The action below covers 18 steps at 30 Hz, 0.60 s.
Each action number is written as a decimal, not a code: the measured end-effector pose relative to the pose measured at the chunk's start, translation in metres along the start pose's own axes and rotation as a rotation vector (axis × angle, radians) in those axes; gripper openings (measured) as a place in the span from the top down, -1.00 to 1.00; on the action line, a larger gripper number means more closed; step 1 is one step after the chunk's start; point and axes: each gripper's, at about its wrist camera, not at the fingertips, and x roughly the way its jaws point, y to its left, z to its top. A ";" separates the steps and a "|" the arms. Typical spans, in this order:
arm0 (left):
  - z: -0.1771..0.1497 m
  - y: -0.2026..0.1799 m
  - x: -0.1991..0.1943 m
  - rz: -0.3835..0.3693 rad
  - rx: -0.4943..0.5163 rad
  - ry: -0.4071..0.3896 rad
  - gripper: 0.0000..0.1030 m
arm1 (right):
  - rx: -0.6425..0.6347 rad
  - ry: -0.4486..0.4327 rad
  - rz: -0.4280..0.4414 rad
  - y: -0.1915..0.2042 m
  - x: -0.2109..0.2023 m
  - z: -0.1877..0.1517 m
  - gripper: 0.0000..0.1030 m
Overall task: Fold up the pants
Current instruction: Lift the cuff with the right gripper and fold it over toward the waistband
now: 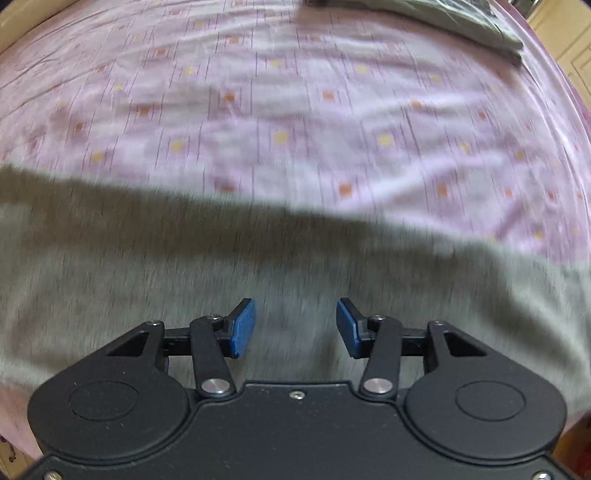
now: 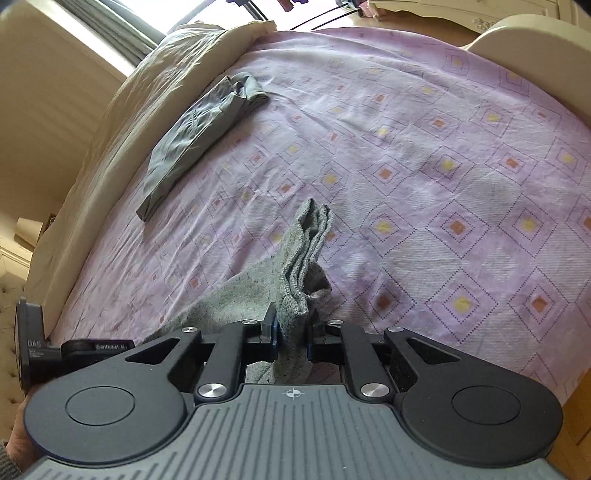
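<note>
The grey knit pants [image 1: 258, 266] lie spread across the near part of the pink patterned bed sheet [image 1: 295, 110]. My left gripper [image 1: 295, 326] hangs straight above them, blue pads apart, nothing between its fingers. In the right wrist view my right gripper [image 2: 293, 332] is shut on a bunched fold of the same grey pants [image 2: 299, 266]. The fold stands up past the fingertips, and the rest of the cloth trails down to the left onto the bed sheet [image 2: 406, 166].
A second, folded grey-green garment [image 2: 199, 136] lies near the bed's far left side, beside a beige cover [image 2: 122, 122]; it is also the garment [image 1: 461, 22] at the top right of the left wrist view. A cream bed frame [image 2: 535, 62] rims the far right.
</note>
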 end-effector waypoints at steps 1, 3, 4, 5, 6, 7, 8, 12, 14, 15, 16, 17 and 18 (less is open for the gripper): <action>-0.012 0.002 0.000 -0.001 0.006 0.013 -0.07 | -0.007 -0.003 0.001 0.002 -0.001 0.000 0.75; -0.032 0.007 0.005 0.006 0.018 0.039 -0.07 | -0.025 -0.009 -0.003 0.006 -0.003 -0.001 0.75; -0.040 0.008 0.007 0.011 0.032 0.041 -0.07 | -0.031 -0.011 -0.008 0.007 -0.003 -0.001 0.75; -0.047 0.008 0.007 0.012 0.058 0.028 -0.07 | -0.034 -0.013 -0.012 0.009 -0.004 -0.001 0.75; -0.051 0.005 0.006 0.017 0.095 0.014 -0.07 | -0.038 -0.017 -0.016 0.011 -0.005 -0.003 0.75; -0.052 0.001 0.005 0.024 0.132 0.017 -0.08 | -0.042 -0.022 -0.023 0.013 -0.006 -0.004 0.75; -0.052 -0.001 0.004 0.021 0.158 0.024 -0.07 | -0.046 -0.028 -0.031 0.016 -0.007 -0.005 0.75; -0.047 0.017 -0.005 -0.048 0.143 0.011 -0.07 | -0.064 -0.064 -0.060 0.031 -0.013 -0.010 0.75; -0.043 0.037 -0.010 -0.067 0.105 0.004 -0.07 | -0.086 -0.087 -0.076 0.045 -0.017 -0.014 0.75; -0.042 0.048 -0.013 -0.078 0.090 0.003 -0.07 | -0.104 -0.099 -0.084 0.053 -0.020 -0.017 0.75; -0.040 0.061 -0.016 -0.087 0.079 0.003 -0.07 | -0.128 -0.113 -0.092 0.065 -0.023 -0.020 0.75; -0.039 0.073 -0.018 -0.092 0.075 0.000 -0.07 | -0.153 -0.125 -0.096 0.076 -0.027 -0.023 0.75; -0.038 0.086 -0.021 -0.096 0.075 -0.006 -0.07 | -0.185 -0.138 -0.098 0.091 -0.030 -0.027 0.75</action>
